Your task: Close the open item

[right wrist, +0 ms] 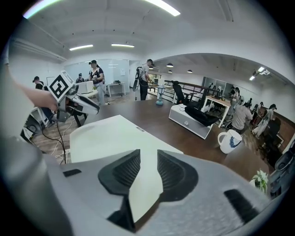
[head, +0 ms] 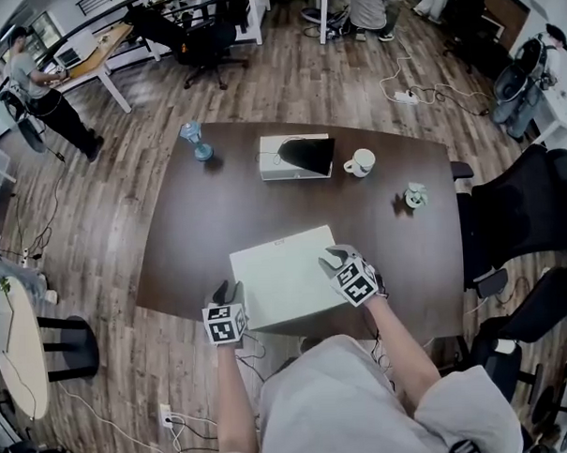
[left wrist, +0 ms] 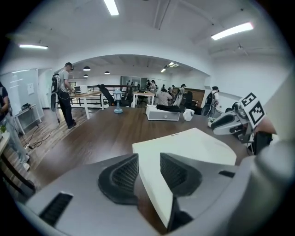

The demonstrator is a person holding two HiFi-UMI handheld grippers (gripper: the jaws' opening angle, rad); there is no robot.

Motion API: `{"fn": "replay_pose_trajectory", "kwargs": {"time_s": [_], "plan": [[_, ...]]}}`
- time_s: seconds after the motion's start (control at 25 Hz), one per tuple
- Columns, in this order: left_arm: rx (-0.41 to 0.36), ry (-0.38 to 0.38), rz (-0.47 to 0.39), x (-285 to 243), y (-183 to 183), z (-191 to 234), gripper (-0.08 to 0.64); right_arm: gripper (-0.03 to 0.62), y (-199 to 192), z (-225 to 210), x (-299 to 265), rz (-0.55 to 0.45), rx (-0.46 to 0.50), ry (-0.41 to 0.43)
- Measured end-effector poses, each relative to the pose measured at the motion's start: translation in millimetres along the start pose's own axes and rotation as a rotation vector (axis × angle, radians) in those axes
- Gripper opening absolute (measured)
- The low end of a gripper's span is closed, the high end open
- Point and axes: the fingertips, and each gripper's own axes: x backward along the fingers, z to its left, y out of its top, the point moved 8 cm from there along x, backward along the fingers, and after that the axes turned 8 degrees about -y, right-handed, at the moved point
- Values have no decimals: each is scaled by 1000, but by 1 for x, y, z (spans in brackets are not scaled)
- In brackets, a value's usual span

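A flat white box [head: 285,272] lies on the dark wooden table [head: 190,234] near its front edge, and its lid looks level. My left gripper [head: 227,291] is at the box's near left corner. In the left gripper view that corner [left wrist: 152,161] shows between the jaws [left wrist: 148,173], which stand apart without pressing on it. My right gripper [head: 334,258] is over the box's right edge. In the right gripper view a white corner [right wrist: 138,189] shows in the gap of the parted jaws [right wrist: 148,173]. Each gripper also appears in the other's view, the right gripper [left wrist: 230,123] and the left gripper [right wrist: 76,102].
Farther back stand a white case with a black thing on it [head: 296,158], a white mug [head: 359,162], a blue object [head: 198,140] and a small plant [head: 414,196]. Black office chairs [head: 522,210] crowd the table's right side. Cables [head: 261,349] hang below the front edge.
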Motion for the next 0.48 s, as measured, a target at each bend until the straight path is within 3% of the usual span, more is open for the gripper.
{"fn": "replay_pose_trajectory", "kwargs": {"time_s": [0.48], "plan": [[10,38,-118,80,-24,-71,138,118,-19,39,76,-118,-79,17]]}}
